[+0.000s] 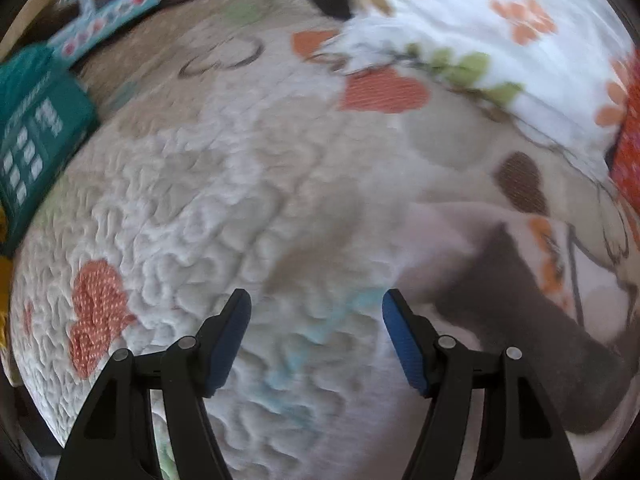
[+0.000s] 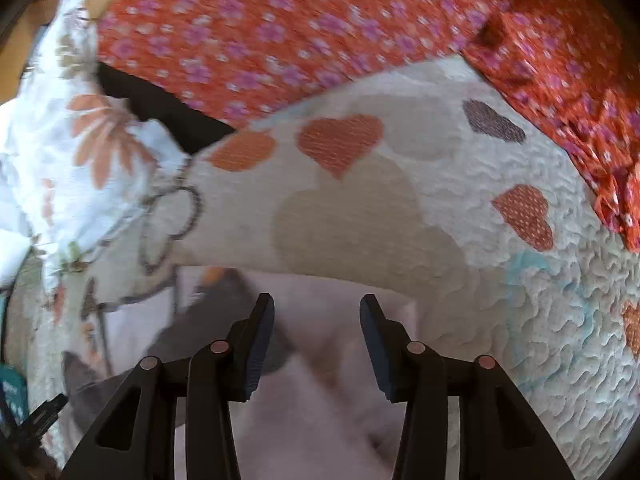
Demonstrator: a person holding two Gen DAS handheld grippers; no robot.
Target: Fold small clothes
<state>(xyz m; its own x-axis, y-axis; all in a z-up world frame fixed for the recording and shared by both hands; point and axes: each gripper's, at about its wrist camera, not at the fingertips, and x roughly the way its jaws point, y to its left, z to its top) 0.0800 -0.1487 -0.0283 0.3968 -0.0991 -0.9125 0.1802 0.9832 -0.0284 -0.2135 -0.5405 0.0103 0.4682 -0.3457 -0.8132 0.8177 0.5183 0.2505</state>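
Quilt (image 2: 500, 280) bears pale garment (image 2: 320, 400) under the parted right gripper (image 2: 317, 320).

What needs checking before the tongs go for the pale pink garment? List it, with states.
1. Left tongs open, nothing held: ok.
2. Right tongs open, nothing held: ok.
3. Pale pink garment under the right tongs: ok.
4. Garment lying flat and unwrinkled: cannot tell, blurred.
5. Grey piece lying on the pink fabric, same garment or separate: cannot tell.
6. Orange floral cloth off the pink garment, further back on the heart quilt: ok.
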